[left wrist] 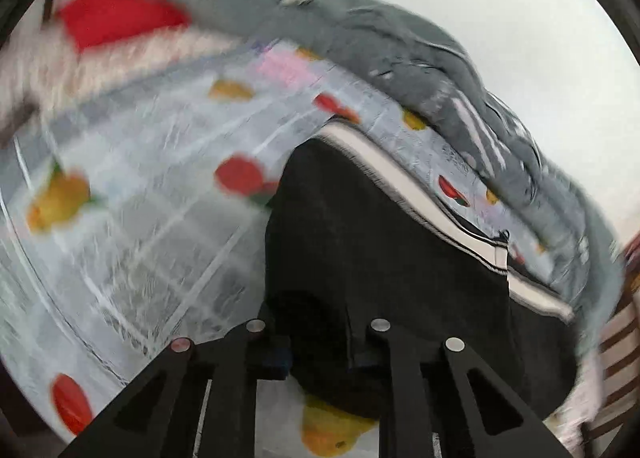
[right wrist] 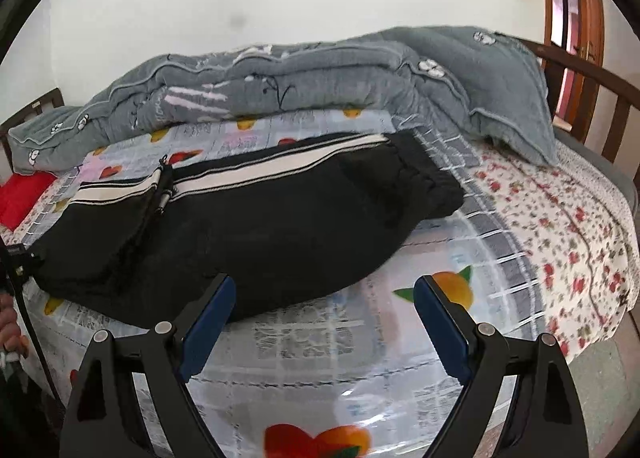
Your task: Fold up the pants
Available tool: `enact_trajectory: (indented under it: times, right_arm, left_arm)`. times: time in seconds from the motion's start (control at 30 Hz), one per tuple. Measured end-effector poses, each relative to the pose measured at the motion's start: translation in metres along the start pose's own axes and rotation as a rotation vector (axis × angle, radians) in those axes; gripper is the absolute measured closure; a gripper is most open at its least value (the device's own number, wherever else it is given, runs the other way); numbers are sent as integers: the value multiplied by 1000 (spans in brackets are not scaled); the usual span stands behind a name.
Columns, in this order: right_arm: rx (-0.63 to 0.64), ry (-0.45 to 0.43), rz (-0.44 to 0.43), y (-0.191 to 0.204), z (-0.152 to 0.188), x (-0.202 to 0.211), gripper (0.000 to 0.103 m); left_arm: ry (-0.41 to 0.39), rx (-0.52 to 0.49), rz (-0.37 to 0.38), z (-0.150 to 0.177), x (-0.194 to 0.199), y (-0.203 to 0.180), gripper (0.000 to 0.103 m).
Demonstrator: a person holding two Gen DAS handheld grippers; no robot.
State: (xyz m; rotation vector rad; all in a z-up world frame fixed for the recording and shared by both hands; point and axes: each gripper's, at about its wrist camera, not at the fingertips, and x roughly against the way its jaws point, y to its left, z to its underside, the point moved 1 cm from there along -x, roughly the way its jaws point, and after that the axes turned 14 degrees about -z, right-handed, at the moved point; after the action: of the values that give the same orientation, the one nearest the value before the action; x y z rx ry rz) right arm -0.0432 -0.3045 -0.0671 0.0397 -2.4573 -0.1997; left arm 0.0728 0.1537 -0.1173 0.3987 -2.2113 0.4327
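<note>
Pants: the black pants [right wrist: 248,226] lie on the fruit-print sheet [right wrist: 320,342], in front of the grey quilt [right wrist: 280,74]; the striped sides look laid together, so one lengthwise fold seems done.
Left gripper: the left gripper [left wrist: 320,358] pinches black cloth at one end of the pants.
Right gripper: the right gripper [right wrist: 324,322] is spread, empty, just beside the near edge of the pants.
Left to do: crosswise folds, in my judgement.

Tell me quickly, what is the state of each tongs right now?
Left tongs: closed on the black pants.
Right tongs: open, holding nothing, just in front of the pants.
</note>
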Motion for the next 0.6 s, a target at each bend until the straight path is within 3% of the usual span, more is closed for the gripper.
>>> enact_trajectory:
  times: [0.2,0.33,0.5,0.6]
  right_arm:
    - [1,-12,-1,-28,8,8,14]
    - [-16,-23,12,-52,15,18,14]
    - [-47,-23,4,-78,32,30,14]
    - [-92,-19,-17,-97,41,40,14]
  left_arm:
    - [-160,-186,30,-9,64,-91,89]
    - [-225,-336,103,5,95,-163,89]
    - [-236,-565,178,59,106,-265,89]
    - [-182,-647,199,96,91,-307,89]
